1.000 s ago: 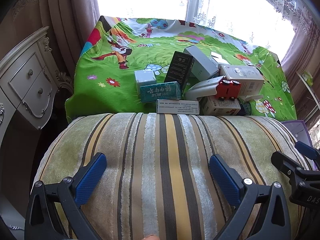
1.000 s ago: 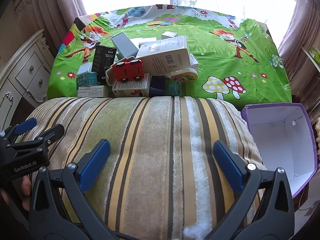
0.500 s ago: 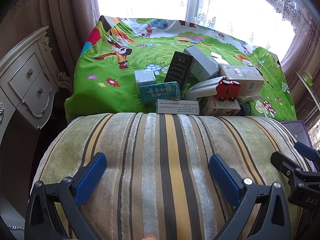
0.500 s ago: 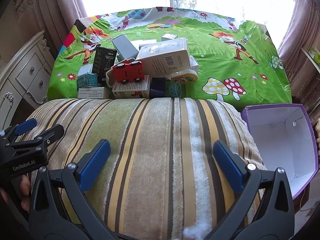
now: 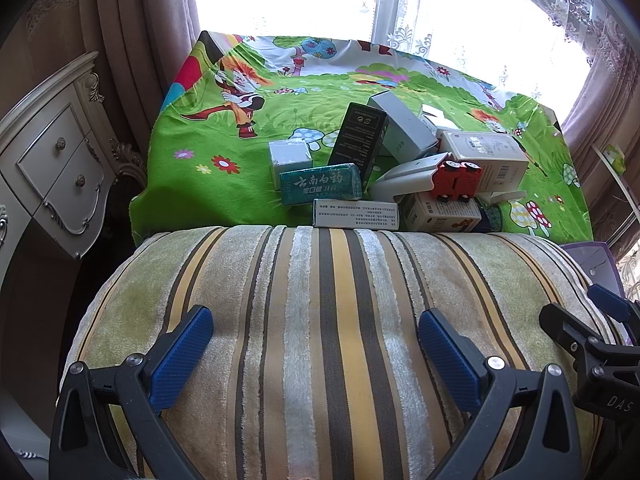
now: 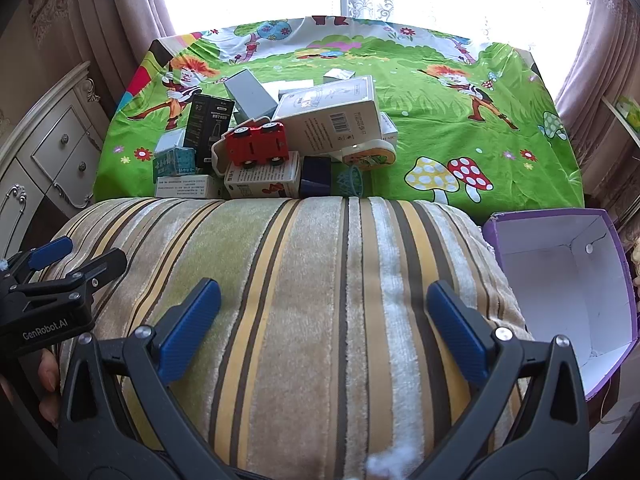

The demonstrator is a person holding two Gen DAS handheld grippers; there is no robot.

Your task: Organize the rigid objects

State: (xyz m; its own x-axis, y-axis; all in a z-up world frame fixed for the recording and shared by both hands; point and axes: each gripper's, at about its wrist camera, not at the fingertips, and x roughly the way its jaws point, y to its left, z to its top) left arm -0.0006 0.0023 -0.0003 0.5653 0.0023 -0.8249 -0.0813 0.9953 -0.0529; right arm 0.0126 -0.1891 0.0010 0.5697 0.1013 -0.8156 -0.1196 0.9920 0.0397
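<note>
A heap of boxes sits on the green cartoon cloth [image 5: 224, 128]: a black box [image 5: 358, 140], a teal box [image 5: 320, 188], a flat white box [image 5: 356, 213], a large white box [image 6: 332, 114] and a red toy car [image 6: 258, 144] on top. My left gripper [image 5: 316, 344] hovers open over the striped cushion [image 5: 320, 320], well short of the heap. My right gripper [image 6: 324, 320] is open too, above the same cushion [image 6: 300, 272]. Neither holds anything. An empty purple box [image 6: 560, 276] stands open to the right of the cushion.
A cream drawer cabinet [image 5: 52, 168] stands at the left. Curtains and a bright window lie behind the cloth-covered surface. A small teal basket [image 6: 350, 182] and a dark blue block [image 6: 316, 174] rest at the heap's near edge. A hand [image 6: 46, 376] holds the left gripper.
</note>
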